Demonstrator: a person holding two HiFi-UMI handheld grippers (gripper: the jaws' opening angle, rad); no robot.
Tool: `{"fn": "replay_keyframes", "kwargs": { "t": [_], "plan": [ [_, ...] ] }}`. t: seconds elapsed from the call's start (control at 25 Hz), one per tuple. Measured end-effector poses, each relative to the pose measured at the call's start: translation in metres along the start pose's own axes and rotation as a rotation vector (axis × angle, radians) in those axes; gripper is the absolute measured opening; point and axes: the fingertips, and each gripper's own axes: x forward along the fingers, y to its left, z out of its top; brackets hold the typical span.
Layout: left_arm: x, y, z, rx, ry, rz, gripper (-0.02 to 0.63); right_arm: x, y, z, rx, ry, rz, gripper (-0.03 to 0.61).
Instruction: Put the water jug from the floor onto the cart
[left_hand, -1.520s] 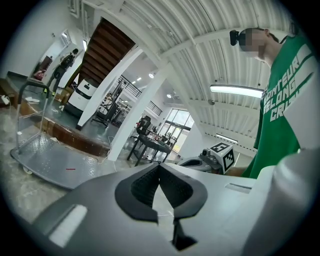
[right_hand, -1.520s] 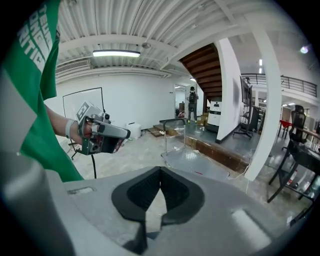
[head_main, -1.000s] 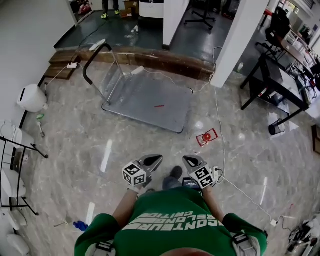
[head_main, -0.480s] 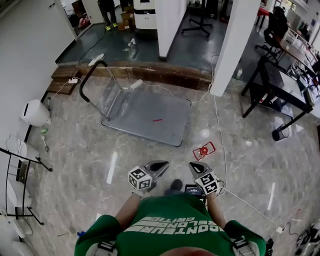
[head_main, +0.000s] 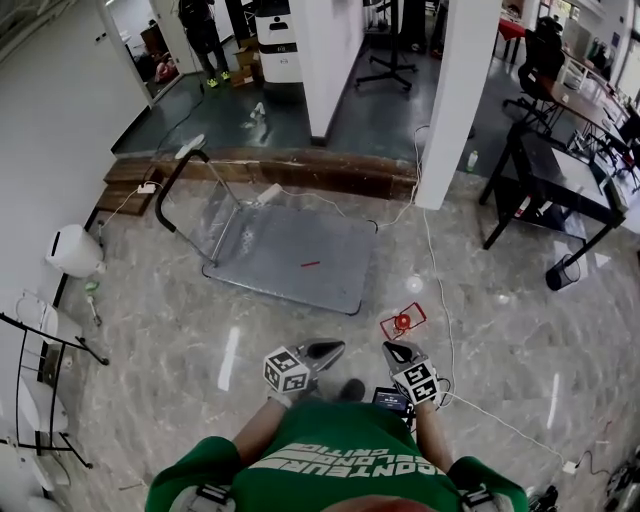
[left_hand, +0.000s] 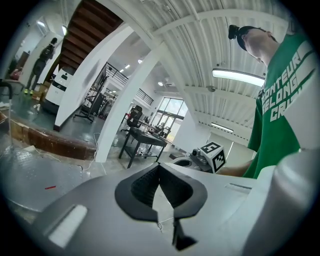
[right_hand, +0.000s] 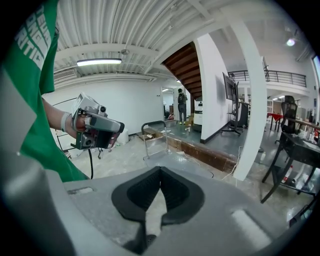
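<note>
The cart is a flat grey platform with a black handle at its left end; nothing stands on it. A white jug-like container lies on the floor by the left wall, far from both grippers. My left gripper and right gripper hover side by side above the floor, short of the cart. Both are shut and empty. In the left gripper view the jaws meet tip to tip, as they do in the right gripper view. The cart lies ahead.
A red object lies on the floor just beyond the right gripper, beside a white cable. A wooden step and a white pillar stand behind the cart. At the right is a black desk, at the left a wire rack.
Both grippers have moved forward over the floor, closer to the red object and the cart. Their jaws have stayed shut.
</note>
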Motion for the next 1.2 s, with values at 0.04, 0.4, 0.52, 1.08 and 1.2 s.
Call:
{"fn": "replay_keyframes", "kwargs": {
  "t": [0.04,0.4,0.52,1.08,1.2],
  "plan": [
    [0.001,0.0,0.0,-0.001,0.003,-0.003,0.005,-0.001,0.0,0.0,0.001,0.0,-0.001,-0.008],
    [0.02,0.009,0.0,-0.007,0.007,-0.05,0.005,0.002,-0.008,-0.005,0.008,0.024,-0.024,-0.008],
    [0.027,0.017,0.006,-0.01,-0.002,-0.066,0.005,0.004,-0.01,0.001,0.011,0.035,-0.031,-0.007],
    [0.047,0.075,0.038,-0.045,-0.007,-0.097,0.005,0.049,-0.04,0.018,-0.004,0.108,-0.03,-0.008],
    [0.054,0.092,0.05,-0.041,0.001,-0.113,0.005,0.06,-0.052,0.027,0.0,0.124,-0.041,-0.007]
  ]
}}
